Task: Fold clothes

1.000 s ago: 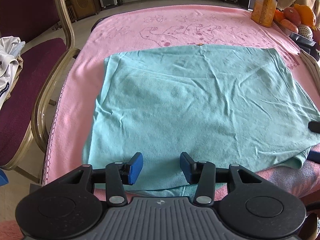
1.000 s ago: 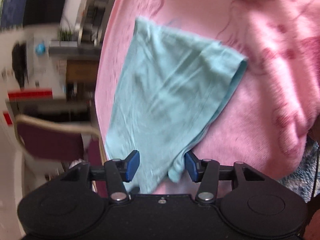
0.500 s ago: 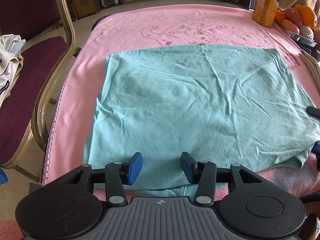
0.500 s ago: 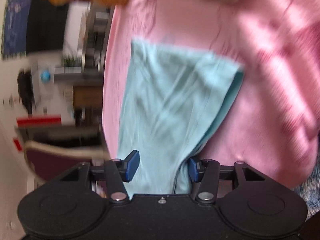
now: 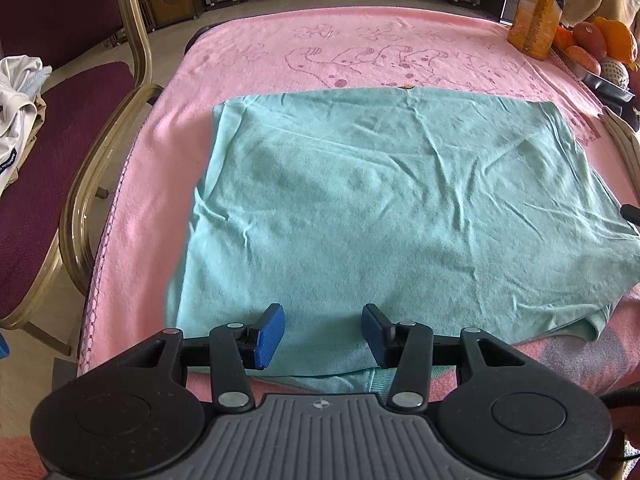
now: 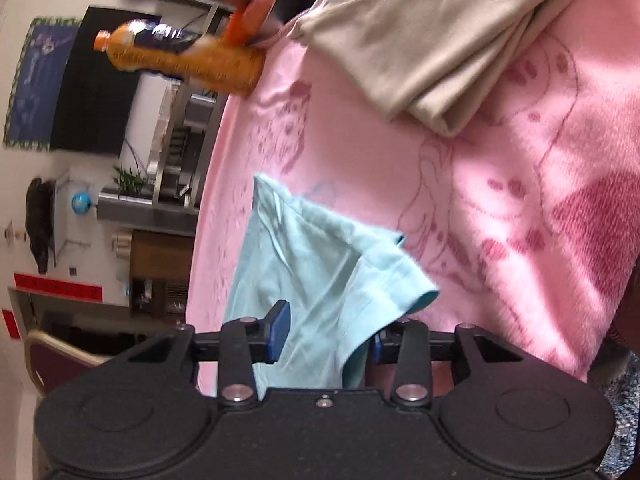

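A teal shirt (image 5: 400,208) lies spread flat on the pink blanket (image 5: 320,48). My left gripper (image 5: 322,334) hovers open over the shirt's near hem, its blue pads apart and nothing pinched between them. In the right wrist view the shirt's sleeve (image 6: 320,264) is bunched and raised off the blanket (image 6: 520,200). It runs between the jaws of my right gripper (image 6: 328,328), which are closing. A wide gap still shows, and the cloth hides the right pad. A dark fingertip (image 5: 631,213) of the right gripper shows at the shirt's right edge.
A maroon chair (image 5: 60,140) with white clothes (image 5: 16,96) stands left of the table. An orange bottle (image 5: 536,8) and fruit (image 5: 600,40) sit at the far right corner. A folded beige garment (image 6: 440,40) lies on the blanket beyond the sleeve.
The right gripper has tilted up, so the bottle and beige garment came into view. Its jaws have narrowed around the sleeve, which now stands bunched. The left gripper has not moved.
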Demonstrator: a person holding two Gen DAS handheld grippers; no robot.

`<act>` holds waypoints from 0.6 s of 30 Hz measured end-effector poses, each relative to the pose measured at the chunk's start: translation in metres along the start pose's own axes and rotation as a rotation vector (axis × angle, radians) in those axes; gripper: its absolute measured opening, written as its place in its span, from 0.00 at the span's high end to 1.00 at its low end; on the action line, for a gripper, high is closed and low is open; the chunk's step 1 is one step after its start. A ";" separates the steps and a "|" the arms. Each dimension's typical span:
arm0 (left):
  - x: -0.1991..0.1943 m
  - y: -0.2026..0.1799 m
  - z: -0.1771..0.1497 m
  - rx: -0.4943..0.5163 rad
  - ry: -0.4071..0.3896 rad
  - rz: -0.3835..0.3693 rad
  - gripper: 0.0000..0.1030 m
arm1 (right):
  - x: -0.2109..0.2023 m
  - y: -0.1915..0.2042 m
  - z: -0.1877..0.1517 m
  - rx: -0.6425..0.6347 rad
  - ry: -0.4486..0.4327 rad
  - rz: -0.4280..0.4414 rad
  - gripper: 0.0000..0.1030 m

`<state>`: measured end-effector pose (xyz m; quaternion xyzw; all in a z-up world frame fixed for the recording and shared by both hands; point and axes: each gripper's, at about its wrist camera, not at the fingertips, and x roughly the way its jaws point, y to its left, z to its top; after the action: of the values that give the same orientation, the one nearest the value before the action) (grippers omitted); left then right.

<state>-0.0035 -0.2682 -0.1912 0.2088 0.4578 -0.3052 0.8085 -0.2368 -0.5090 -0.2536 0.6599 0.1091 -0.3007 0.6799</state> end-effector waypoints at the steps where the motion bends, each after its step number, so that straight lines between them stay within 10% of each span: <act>1: 0.000 0.000 0.000 -0.001 0.001 -0.002 0.55 | 0.002 0.003 -0.002 -0.014 -0.013 -0.008 0.66; 7: -0.009 0.023 0.000 -0.076 0.007 -0.025 0.56 | -0.007 0.001 0.009 -0.063 -0.076 -0.082 0.90; 14: -0.013 0.087 -0.007 -0.300 0.057 0.011 0.62 | -0.017 0.017 0.000 -0.194 -0.107 -0.177 0.91; 18: -0.004 0.084 -0.011 -0.259 0.111 0.047 0.59 | -0.018 0.044 -0.015 -0.347 -0.151 -0.236 0.91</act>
<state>0.0455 -0.1988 -0.1883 0.1298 0.5323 -0.2128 0.8090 -0.2232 -0.4922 -0.2086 0.4914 0.1841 -0.4034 0.7496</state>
